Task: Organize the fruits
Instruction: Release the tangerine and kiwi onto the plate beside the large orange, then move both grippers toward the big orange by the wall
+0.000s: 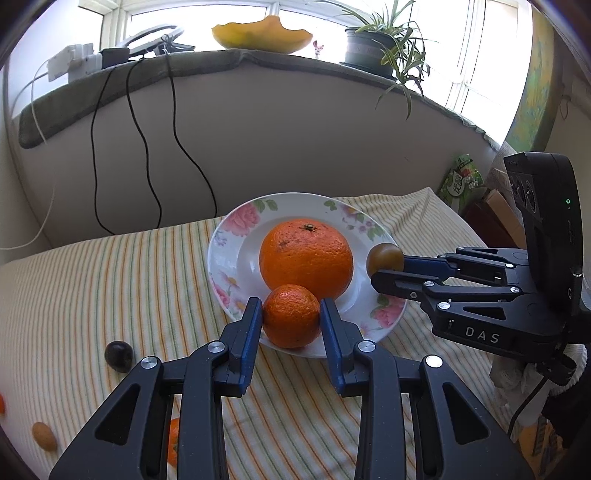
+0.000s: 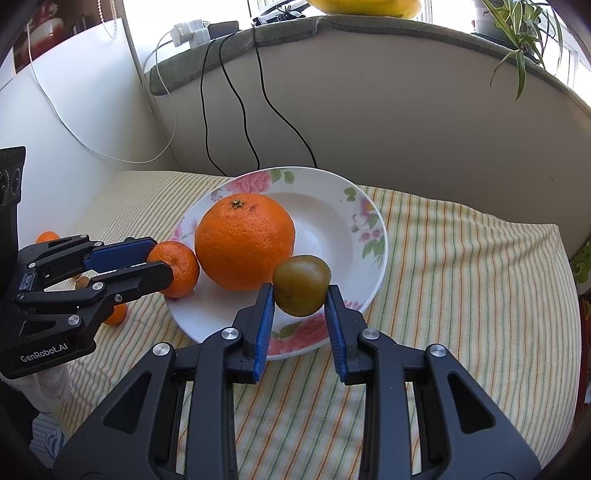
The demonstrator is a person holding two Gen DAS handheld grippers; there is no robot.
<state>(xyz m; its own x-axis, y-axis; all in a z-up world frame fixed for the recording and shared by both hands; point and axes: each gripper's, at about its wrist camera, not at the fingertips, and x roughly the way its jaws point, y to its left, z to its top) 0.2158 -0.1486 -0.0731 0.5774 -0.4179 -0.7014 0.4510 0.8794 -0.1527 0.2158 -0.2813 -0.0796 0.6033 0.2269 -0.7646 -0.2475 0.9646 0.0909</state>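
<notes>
- On the flowered plate (image 2: 364,236) sits a big dimpled orange (image 2: 244,242).
- Left gripper (image 1: 291,314) clamps a small mandarin (image 1: 291,316).
- Right gripper (image 2: 300,299) clamps a smooth brownish-green fruit (image 2: 302,285).

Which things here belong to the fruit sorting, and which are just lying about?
Job: floral plate; big orange; small mandarin in left gripper; greenish-brown fruit in right gripper; dark fruit on the striped cloth.

Lying about: potted plant; black cables; yellow bowl on the sill.
</notes>
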